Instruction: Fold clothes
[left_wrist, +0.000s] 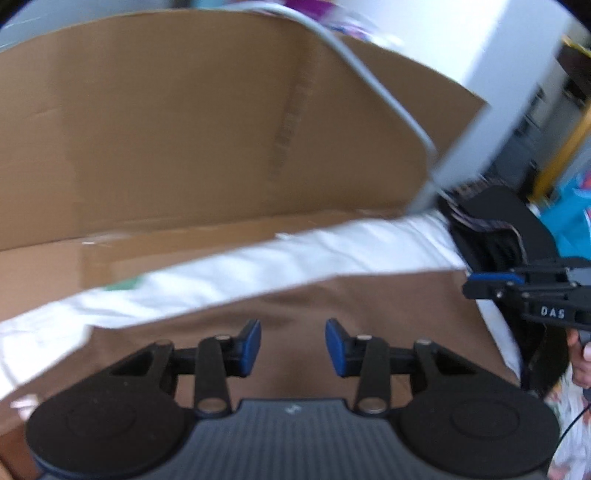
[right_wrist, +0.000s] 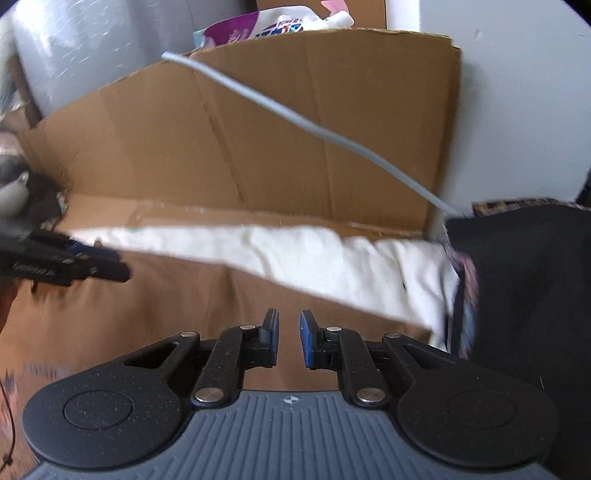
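"DAS" on right hand-held gripper (left_wrist: 480, 284), brown garment (left_wrist: 332, 299) — other lettering blurred

We see a plain brown garment (right_wrist: 155, 325) on white bedding (right_wrist: 332, 258), tan cardboard (right_wrist: 295, 129) behind, and blue pads (left_wrist: 334, 341) on black tools.

Brown garment (left_wrist: 332, 306) flat over white cloth (left_wrist: 295, 258)

Both wrist views look forward, low and close over the brown cloth (left_wrist: 332, 295), sharing the cardboard wall (right_wrist: 295, 129).
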